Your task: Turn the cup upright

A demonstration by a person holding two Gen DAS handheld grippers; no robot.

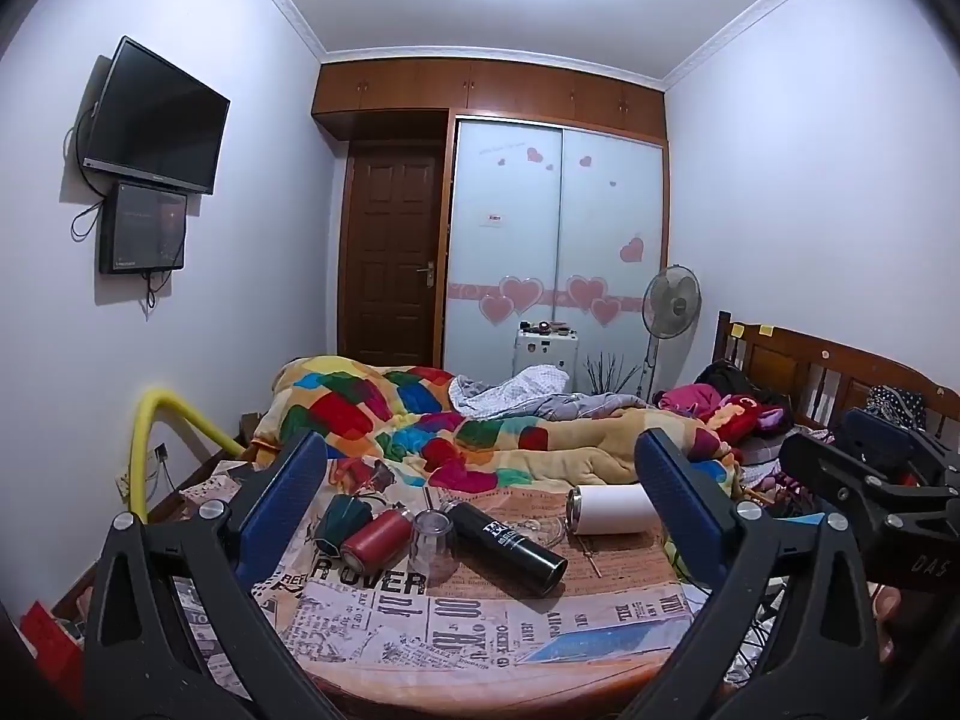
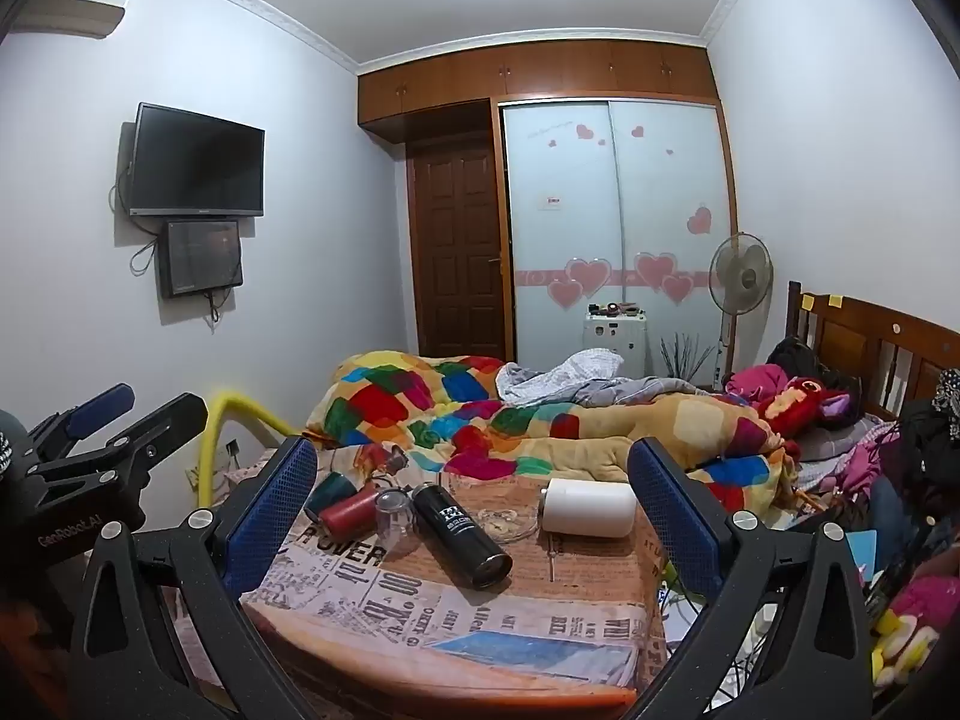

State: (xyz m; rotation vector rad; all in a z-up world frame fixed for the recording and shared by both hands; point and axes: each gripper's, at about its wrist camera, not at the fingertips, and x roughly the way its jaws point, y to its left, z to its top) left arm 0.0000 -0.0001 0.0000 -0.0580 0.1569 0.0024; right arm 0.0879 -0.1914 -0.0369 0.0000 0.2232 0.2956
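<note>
Both the left tongs and the right tongs hang spread and empty above the newspaper-print table's near edge, since the black cylindrical metal flask lies toppled mid-table, awaiting a grip.

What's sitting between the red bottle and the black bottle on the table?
A clear glass cup, mouth down, stands between the red bottle and the black bottle. Both wrist views show it; whether it touches either is unclear.

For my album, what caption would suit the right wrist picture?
Open right gripper faces a newspaper-print table where black, red and white cups lie tipped.
</note>
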